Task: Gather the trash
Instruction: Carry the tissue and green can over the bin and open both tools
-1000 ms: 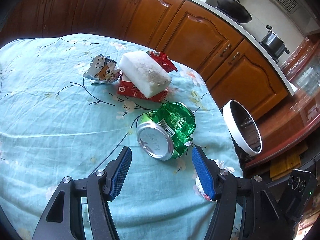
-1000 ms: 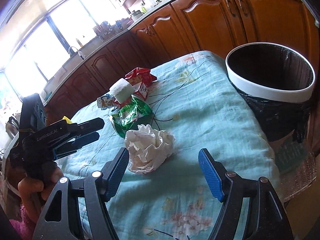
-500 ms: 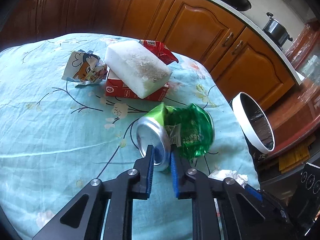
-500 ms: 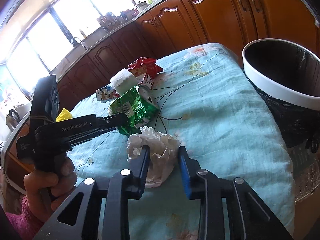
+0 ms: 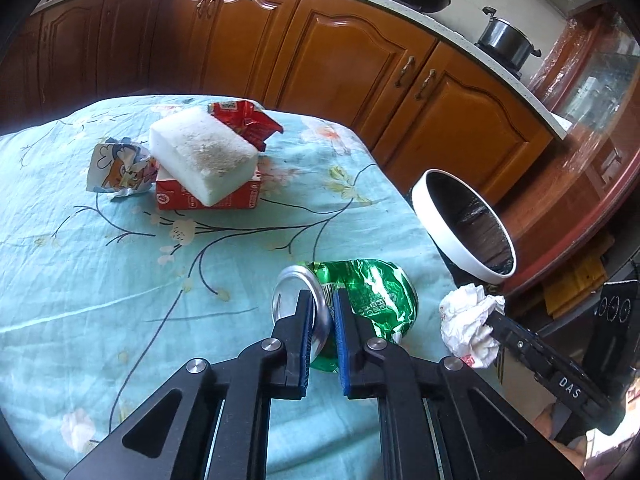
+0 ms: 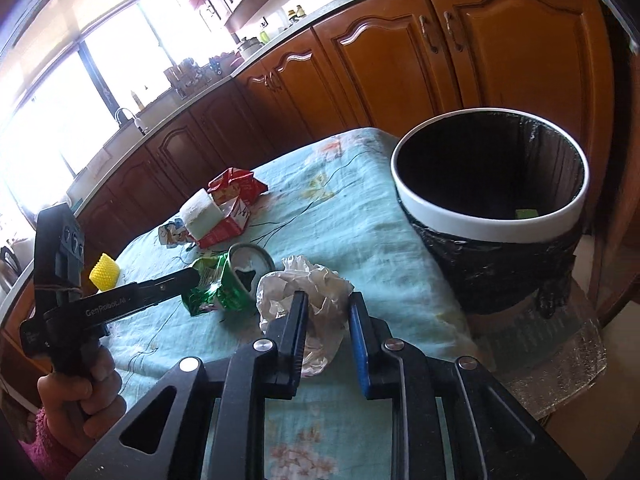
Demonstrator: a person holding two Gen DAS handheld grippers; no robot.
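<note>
left gripper (image 5: pixel 321 312) pinches the crushed green can (image 5: pixel 372 300) by its rim, silver end facing left, its length lying across the view; it lay loose between spread jaws a second ago.

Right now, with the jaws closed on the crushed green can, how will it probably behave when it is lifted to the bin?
The crushed green can is probably light: thin, dented metal. The left gripper pinches only its rim, so it may swing or slip. The creases suggest it could deform further under pressure.
</note>
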